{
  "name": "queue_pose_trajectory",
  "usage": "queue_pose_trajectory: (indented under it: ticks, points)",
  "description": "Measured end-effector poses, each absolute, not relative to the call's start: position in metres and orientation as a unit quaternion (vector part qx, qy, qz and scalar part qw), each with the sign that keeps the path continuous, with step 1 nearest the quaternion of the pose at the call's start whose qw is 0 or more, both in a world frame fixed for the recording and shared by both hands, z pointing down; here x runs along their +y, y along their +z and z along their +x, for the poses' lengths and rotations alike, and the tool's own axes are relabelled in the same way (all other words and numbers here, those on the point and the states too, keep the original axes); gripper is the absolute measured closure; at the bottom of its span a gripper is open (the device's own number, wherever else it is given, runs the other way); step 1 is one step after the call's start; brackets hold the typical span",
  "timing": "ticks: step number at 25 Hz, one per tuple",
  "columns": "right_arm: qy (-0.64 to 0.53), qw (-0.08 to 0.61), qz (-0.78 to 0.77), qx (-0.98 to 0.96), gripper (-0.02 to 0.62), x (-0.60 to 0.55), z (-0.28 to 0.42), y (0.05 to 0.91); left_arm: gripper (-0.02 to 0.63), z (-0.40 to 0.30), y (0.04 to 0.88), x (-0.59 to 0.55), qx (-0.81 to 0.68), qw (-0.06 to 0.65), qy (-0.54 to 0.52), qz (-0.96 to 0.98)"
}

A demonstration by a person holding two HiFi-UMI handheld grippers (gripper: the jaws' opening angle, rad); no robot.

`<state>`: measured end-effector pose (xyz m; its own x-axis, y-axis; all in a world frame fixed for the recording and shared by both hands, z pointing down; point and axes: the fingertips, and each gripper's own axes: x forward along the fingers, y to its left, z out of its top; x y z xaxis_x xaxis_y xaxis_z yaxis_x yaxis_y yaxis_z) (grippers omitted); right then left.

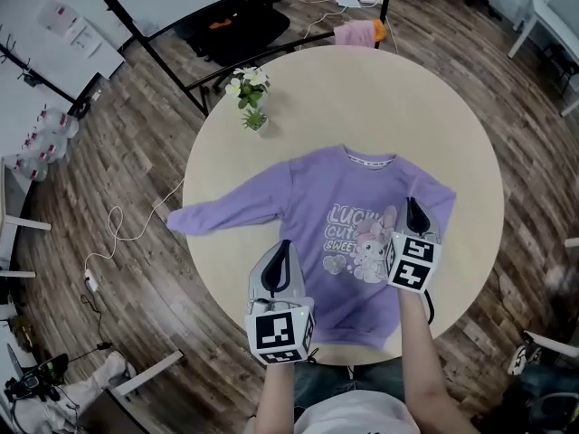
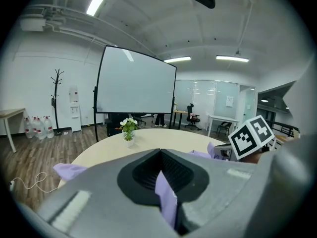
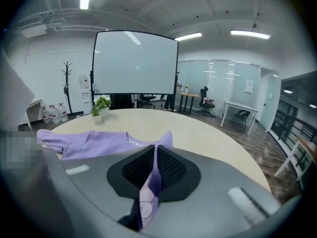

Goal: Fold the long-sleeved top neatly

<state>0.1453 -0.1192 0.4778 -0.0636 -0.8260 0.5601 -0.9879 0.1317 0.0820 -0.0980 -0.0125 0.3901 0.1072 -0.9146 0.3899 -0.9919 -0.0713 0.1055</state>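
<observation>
Currently left tongs [image 1: 284, 245], right tongs [image 1: 414, 203] each clamp top [image 1: 335, 197]; potted plant [image 1: 251, 99] beyond on table [image 1: 407, 107], apart.

A round, pale table [image 1: 434, 107] is being borne by a dark wood-plank floor [image 1: 118, 152]; a purple long-sleeved top [image 1: 335, 215] is being carried on the table's nearer half, print upward, collar toward the far edge; one sleeve [image 1: 226, 208] is being stretched out to the left, its cuff being laid at, perhaps just over, the rim; a small potted plant [image 1: 251, 98] with white flowers is being kept upright near the far-left rim, apart from the top.
</observation>
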Motion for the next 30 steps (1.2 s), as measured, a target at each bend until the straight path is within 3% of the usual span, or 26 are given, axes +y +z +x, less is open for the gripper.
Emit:
queue_pose_trajectory:
  ticks: [10,13,20,30]
  points:
    - [0.193,0.325,0.587,-0.716,0.525,-0.122,0.119,0.542,0.606,-0.098,0.404,-0.018,-0.65,0.191,0.113,0.727]
    - [0.214,0.336,0.561,-0.726,0.43,-0.119,0.11,0.556,0.606,-0.094,0.406,-0.02,-0.647,0.192,0.114,0.729]
    - [0.203,0.316,0.534,-0.758,0.331,-0.11,0.097,0.548,0.606,-0.091,0.413,-0.029,-0.646,0.191,0.122,0.729]
    - [0.249,0.279,0.629,-0.681,0.404,-0.106,0.19,0.538,0.606,-0.063,0.417,-0.039,-0.627,0.195,0.123,0.744]
